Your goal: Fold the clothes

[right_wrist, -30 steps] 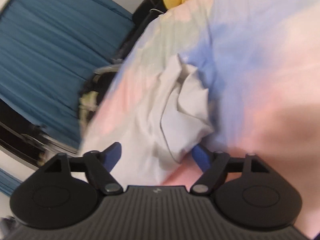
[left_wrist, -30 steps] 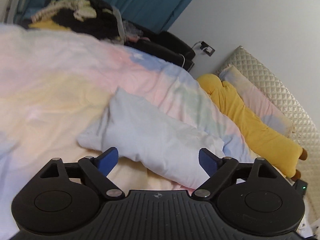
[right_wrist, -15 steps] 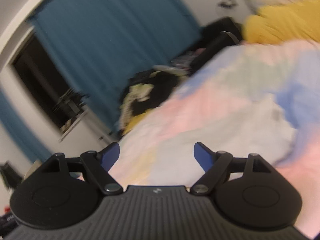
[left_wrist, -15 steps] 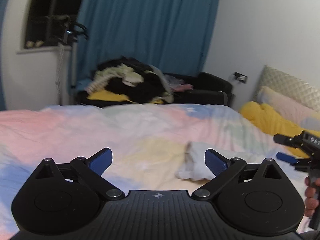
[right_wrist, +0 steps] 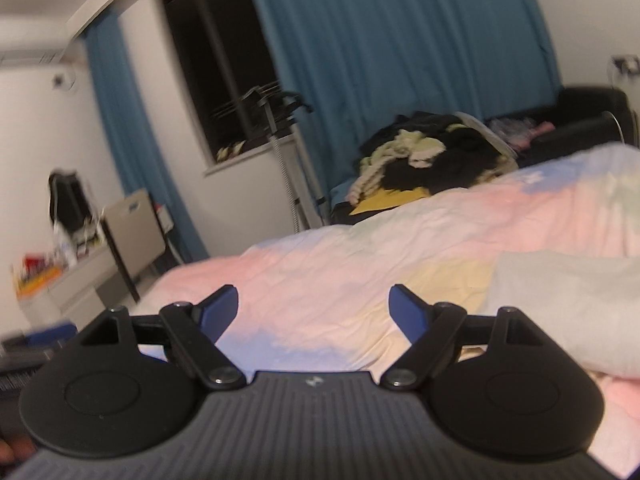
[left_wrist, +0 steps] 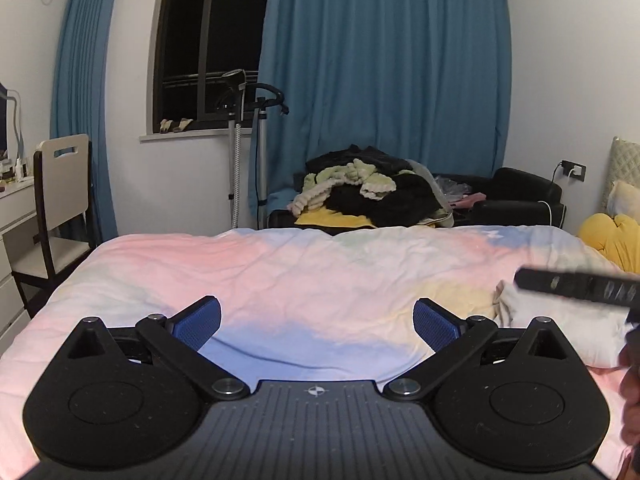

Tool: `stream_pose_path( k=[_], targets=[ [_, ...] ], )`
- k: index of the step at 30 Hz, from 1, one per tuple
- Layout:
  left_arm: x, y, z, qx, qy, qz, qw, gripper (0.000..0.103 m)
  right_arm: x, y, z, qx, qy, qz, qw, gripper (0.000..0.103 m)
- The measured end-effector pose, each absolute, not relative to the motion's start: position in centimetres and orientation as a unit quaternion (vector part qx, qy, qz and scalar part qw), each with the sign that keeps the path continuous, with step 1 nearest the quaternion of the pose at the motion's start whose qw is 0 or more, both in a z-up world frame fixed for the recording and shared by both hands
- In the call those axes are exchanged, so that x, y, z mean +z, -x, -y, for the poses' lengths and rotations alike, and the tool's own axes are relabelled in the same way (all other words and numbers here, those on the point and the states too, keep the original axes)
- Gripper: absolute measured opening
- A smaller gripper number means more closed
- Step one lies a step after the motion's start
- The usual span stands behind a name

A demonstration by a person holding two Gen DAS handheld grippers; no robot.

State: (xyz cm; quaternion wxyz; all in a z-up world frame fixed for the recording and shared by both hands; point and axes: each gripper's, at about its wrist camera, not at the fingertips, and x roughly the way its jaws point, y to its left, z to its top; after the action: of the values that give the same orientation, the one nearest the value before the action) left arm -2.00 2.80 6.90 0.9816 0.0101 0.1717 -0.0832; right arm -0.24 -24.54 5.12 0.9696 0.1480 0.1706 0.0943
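Both tools spread wide, empty, beside pale crumpled garment (left_wrist: 560, 332) on pastel duvet (left_wrist: 320, 272).

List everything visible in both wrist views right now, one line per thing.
white garment: 1, white, crumpled on the bed at right
duvet: 1, pastel pink, blue and yellow, covering the bed
clothes pile: 1, black, pale green and yellow, beyond the bed's far edge
curtains: 2 panels, teal, either side of the dark window
garment steamer: 1, black and silver, by the window
chair: 1, beige and dark, far left by a white desk
plush toy: 1, yellow, right edge by the headboard
black sofa: 1, black, below the wall socket
left gripper: 1, black with blue pads, open, empty
right gripper: 1, black with blue pads, open, empty
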Motion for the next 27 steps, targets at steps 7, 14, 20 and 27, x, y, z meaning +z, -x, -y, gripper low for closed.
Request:
stream_pose_path(
  k=[7, 14, 20, 27],
  targets=[
    [4.6, 1.6, -3.0, -0.078, -0.012, -0.174, 0.982, 0.103, 3.2, 0.0, 23.8, 0.092, -0.123, -0.171, 0.973, 0.083],
    [2.7, 0.7, -2.1, -0.091, -0.017, -0.187, 0.978, 0.103, 1.6, -0.1, 23.2, 0.089, -0.1, -0.171, 0.976, 0.084],
    [2.0, 0.4, -1.8, -0.099, -0.009, -0.191, 0.976, 0.103, 1.4, -0.1, 22.9, 0.093, -0.082, -0.167, 0.978, 0.085],
    [1.7, 0.6, -1.7, -0.085, -0.01, -0.184, 0.979, 0.103, 1.4, 0.4, 23.1, 0.082, -0.074, -0.158, 0.981, 0.093]
  ],
)
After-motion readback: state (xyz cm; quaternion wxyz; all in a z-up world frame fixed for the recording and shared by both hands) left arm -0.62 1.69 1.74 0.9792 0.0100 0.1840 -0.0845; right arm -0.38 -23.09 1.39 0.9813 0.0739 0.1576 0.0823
